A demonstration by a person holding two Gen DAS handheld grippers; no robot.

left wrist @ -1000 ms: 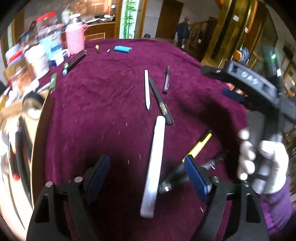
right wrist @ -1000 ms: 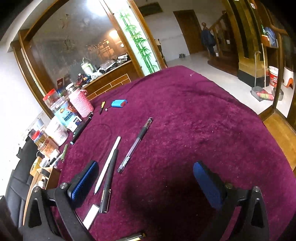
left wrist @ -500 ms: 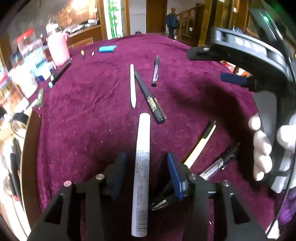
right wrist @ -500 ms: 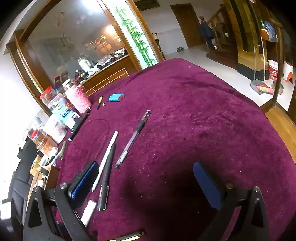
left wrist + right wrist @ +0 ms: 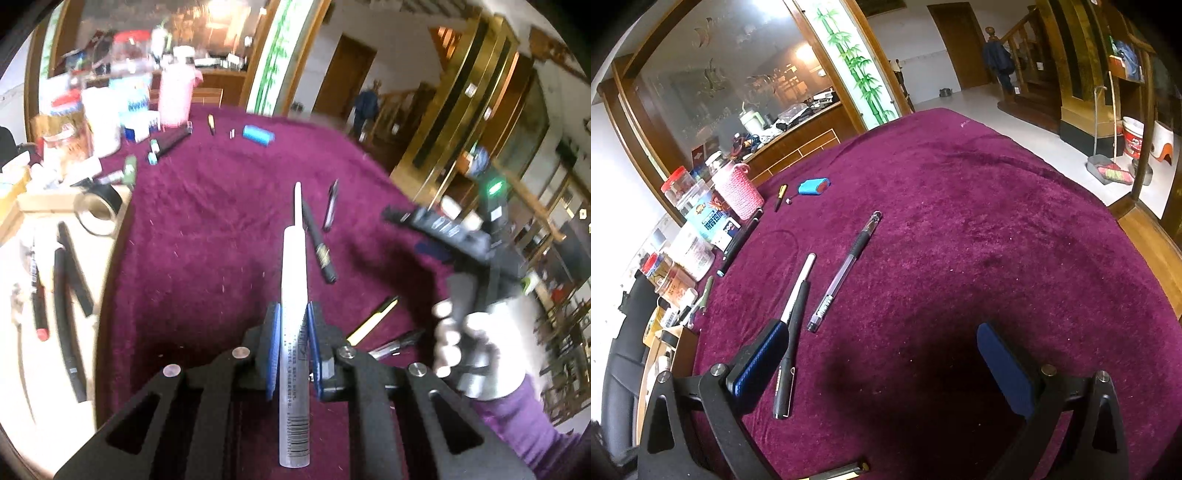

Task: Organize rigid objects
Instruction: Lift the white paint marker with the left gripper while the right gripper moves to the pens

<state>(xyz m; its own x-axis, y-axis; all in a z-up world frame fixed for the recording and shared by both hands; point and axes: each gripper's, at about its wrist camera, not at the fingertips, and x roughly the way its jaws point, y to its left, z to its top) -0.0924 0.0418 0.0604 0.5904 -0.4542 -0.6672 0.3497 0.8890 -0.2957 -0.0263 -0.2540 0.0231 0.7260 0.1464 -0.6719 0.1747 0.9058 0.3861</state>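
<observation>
My left gripper (image 5: pixel 293 325) is shut on a long white tube (image 5: pixel 293 280) with a barcode, lifted off the purple cloth (image 5: pixel 207 236) and pointing away from me. Below it on the cloth lie a thin white pen (image 5: pixel 297 201), a black pen (image 5: pixel 318 248), a clear pen (image 5: pixel 331 205), a yellow-black pen (image 5: pixel 373 318) and a clear-black pen (image 5: pixel 397 341). My right gripper (image 5: pixel 882 360) hangs open over the cloth (image 5: pixel 960 240), nothing between its pads. Its left pad is beside the black pen (image 5: pixel 792 343); the white pen (image 5: pixel 801 280) and clear pen (image 5: pixel 846 266) lie ahead.
Jars, a pink bottle (image 5: pixel 175 96) and boxes crowd the table's far left. A blue case (image 5: pixel 258 135) and black markers (image 5: pixel 170 142) lie at the back. A wooden tray (image 5: pixel 22 295) with pens and a tape roll (image 5: pixel 99 206) sits left. A gloved hand (image 5: pixel 469 339) holds the right gripper.
My left gripper closed onto the white tube and lifted it off the cloth. The right gripper stayed open and almost still.
</observation>
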